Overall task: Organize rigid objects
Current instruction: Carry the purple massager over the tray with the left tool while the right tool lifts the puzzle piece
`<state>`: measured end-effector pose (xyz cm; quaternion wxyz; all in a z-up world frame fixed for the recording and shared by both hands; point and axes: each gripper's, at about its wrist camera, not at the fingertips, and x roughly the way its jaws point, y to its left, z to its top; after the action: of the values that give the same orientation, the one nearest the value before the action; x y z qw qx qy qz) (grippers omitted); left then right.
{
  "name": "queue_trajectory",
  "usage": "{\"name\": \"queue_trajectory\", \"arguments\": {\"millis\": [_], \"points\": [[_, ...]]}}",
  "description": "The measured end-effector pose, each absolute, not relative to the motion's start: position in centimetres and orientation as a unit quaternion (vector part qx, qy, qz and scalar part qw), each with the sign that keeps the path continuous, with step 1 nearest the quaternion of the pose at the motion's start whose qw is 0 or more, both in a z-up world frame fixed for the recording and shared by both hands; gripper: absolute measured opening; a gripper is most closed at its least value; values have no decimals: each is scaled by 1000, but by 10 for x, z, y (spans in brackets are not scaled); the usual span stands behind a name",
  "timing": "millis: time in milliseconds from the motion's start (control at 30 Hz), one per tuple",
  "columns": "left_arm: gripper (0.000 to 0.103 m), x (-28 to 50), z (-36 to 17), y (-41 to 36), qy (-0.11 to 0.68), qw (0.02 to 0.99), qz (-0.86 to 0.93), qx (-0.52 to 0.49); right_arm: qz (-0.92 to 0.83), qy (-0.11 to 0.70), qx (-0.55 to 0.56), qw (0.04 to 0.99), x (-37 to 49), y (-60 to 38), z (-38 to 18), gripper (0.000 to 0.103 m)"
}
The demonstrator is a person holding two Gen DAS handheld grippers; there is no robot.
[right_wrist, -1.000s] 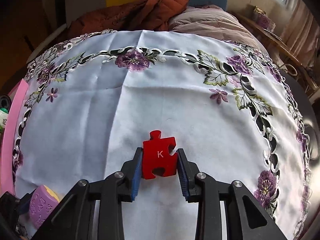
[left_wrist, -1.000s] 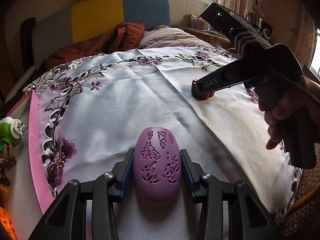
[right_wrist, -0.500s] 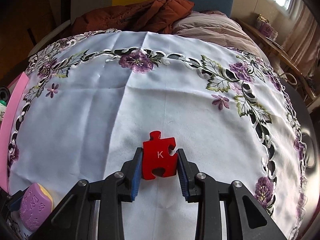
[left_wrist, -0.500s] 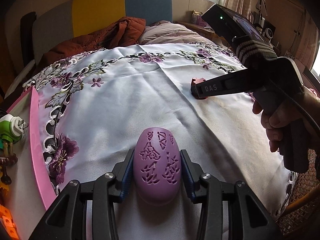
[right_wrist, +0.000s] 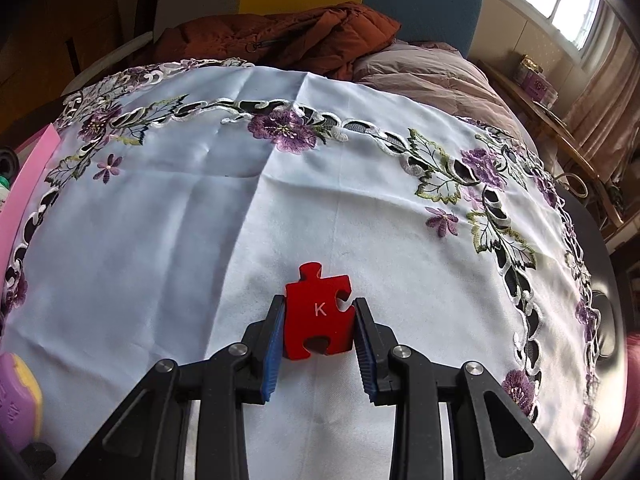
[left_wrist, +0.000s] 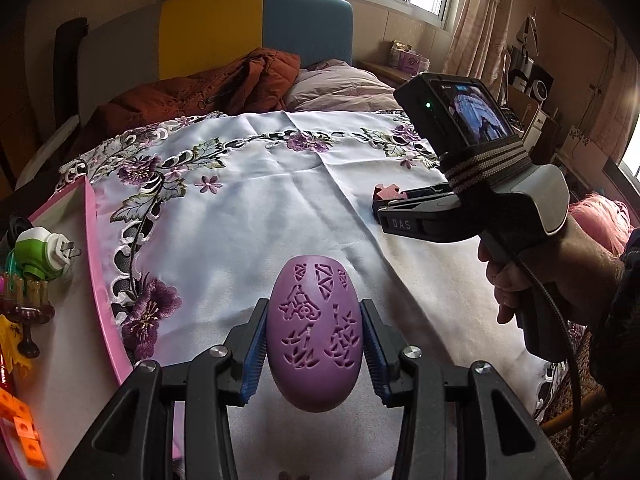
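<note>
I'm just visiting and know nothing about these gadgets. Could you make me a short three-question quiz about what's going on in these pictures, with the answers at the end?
1. True or false: the left hand-held gripper is closed on a purple egg-shaped block with carved patterns.
2. Which letter is printed on the red puzzle piece held in the right hand-held gripper? A) K  B) M  C) R
3. Fill in: the pink tray holding small toys lies at the ______ edge of the embroidered tablecloth in the left wrist view.

Key: 1 true; 2 A; 3 left.
</note>
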<state>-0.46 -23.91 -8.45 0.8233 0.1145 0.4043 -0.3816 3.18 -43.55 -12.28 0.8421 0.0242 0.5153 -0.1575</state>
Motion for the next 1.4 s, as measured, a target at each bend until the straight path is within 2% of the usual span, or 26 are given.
{"name": "queue_trajectory", "arguments": {"millis": [633,1200,1400], "points": [[43,1,-39,-185,383,853,-349,64,-162,512,-3,843,30,-429,-123,32],[43,38,-30,-43,393,894,-214,-23,-166,513,-25,842,31,-424,-123,32],[43,44,-29,-5,389,908,-152,-25,-168,513,-32,841,30,-423,-123,32]]}}
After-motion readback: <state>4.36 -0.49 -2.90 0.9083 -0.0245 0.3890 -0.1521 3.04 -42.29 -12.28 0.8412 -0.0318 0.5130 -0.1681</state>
